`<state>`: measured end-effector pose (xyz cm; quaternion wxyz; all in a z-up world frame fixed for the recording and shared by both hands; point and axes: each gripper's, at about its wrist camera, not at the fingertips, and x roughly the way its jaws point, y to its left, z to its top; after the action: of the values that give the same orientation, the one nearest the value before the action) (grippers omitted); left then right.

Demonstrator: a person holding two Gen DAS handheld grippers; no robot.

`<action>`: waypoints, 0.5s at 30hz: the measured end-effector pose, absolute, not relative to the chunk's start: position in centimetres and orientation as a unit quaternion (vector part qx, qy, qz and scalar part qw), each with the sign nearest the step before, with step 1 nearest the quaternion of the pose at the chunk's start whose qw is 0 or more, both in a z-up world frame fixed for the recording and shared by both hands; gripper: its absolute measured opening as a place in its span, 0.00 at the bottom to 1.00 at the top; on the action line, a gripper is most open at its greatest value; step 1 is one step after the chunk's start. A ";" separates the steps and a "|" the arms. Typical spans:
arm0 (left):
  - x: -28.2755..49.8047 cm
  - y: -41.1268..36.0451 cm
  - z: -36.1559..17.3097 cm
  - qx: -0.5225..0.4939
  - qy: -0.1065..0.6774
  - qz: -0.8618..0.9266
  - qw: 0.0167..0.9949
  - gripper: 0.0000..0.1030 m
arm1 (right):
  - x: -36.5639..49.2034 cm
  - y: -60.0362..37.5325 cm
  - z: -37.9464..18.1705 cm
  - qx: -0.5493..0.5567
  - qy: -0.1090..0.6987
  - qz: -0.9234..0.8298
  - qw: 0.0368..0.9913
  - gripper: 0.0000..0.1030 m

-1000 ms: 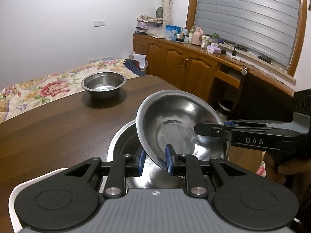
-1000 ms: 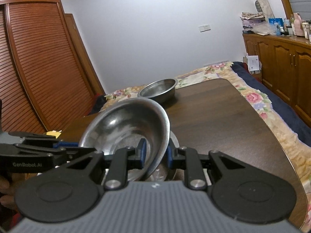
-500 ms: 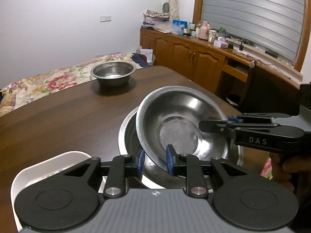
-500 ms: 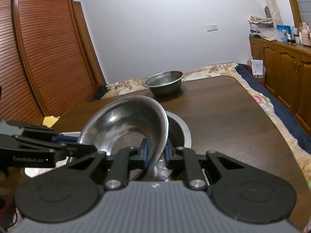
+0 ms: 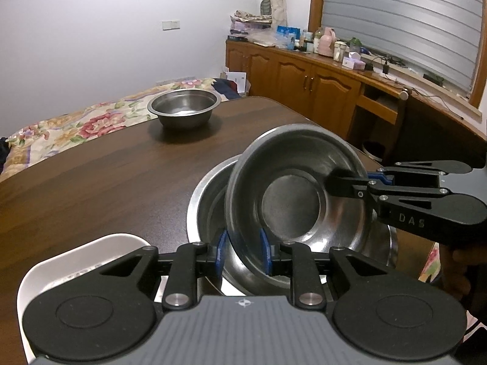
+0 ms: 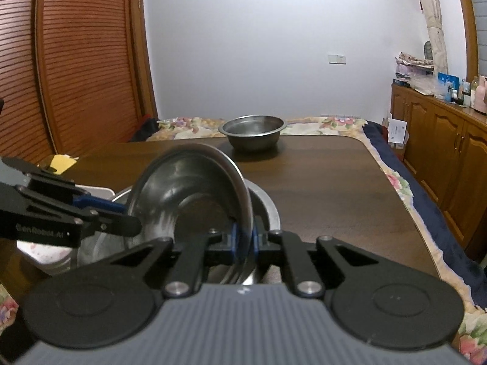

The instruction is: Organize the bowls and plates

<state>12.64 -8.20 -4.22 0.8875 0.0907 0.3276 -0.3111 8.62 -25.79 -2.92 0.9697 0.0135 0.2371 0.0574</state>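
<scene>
A steel bowl (image 5: 292, 200) is tipped steeply on edge, its hollow facing the left wrist camera. It hangs just above a wider steel basin (image 5: 204, 203) on the brown table (image 5: 91, 182). My left gripper (image 5: 242, 252) is shut on the bowl's near rim, blue pads either side of the wall. My right gripper (image 6: 244, 240) is shut on the opposite rim of the bowl (image 6: 188, 200), and shows in the left wrist view (image 5: 350, 184) coming in from the right. A second steel bowl (image 5: 184, 108) stands alone at the table's far end.
A white dish (image 5: 88, 252) lies by the basin at the table's near left. A bed with a floral cover (image 5: 76, 124) runs along the far edge. Wooden cabinets (image 5: 304, 82) with cluttered tops stand to the right, and a slatted wardrobe (image 6: 76, 60) to the left.
The held bowl has tipped more upright and risen a little over the basin. Both grippers kept their hold on its rim and both views drew back.
</scene>
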 end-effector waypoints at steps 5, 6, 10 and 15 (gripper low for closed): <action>12.4 -8.0 -4.2 0.085 0.324 -0.310 0.890 0.25 | 8.9 -25.6 -2.8 0.002 0.240 0.059 0.969 0.12; 12.5 -8.1 -4.2 0.085 0.324 -0.310 0.890 0.25 | 9.0 -25.5 -2.8 -0.001 0.242 0.059 0.968 0.11; 12.5 -8.0 -4.3 0.083 0.324 -0.311 0.890 0.25 | 9.1 -25.4 -2.8 -0.008 0.244 0.061 0.968 0.11; 12.6 -8.0 -4.4 0.081 0.326 -0.313 0.888 0.25 | 9.2 -25.3 -2.8 -0.010 0.244 0.062 0.968 0.11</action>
<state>12.62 -7.97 -4.40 0.8884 0.0813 0.3261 -0.3128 9.23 -25.34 -2.80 0.9677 -0.0100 0.2443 0.0620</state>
